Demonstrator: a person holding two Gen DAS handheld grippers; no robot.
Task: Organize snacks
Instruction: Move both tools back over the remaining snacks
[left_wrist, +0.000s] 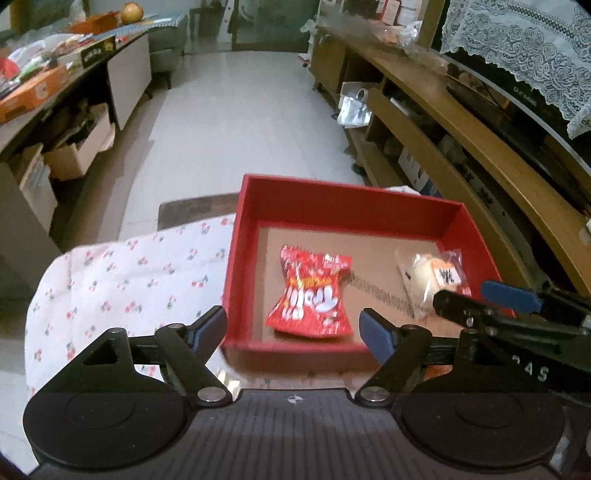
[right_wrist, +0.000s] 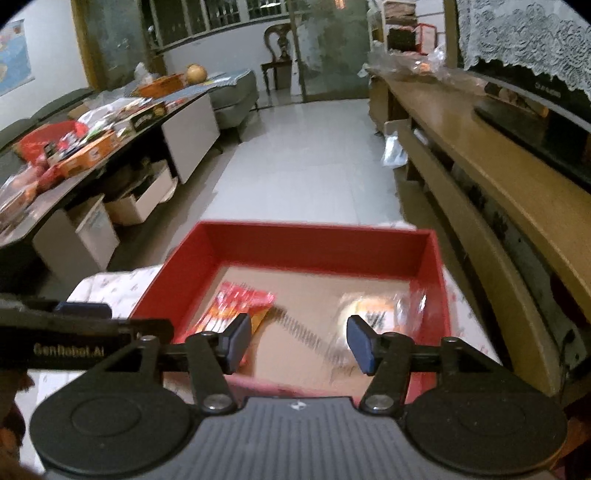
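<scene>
Red box (left_wrist: 347, 206) sits centre frame on a cherry-print cloth (left_wrist: 140, 273). Two snacks lie on its cardboard floor: a red crisp packet (left_wrist: 314, 295) left of centre, and a clear-wrapped pale bun (left_wrist: 424, 273) toward the right wall, apart from each other.

Left gripper (left_wrist: 293, 328), low in frame, is spread wide with nothing between its pads. Right gripper (right_wrist: 299, 343) is also parted and empty, above the near edge of the box.

Judgement: two items are stowed. No loose snacks show on the cloth; whether more remain is unclear.
</scene>
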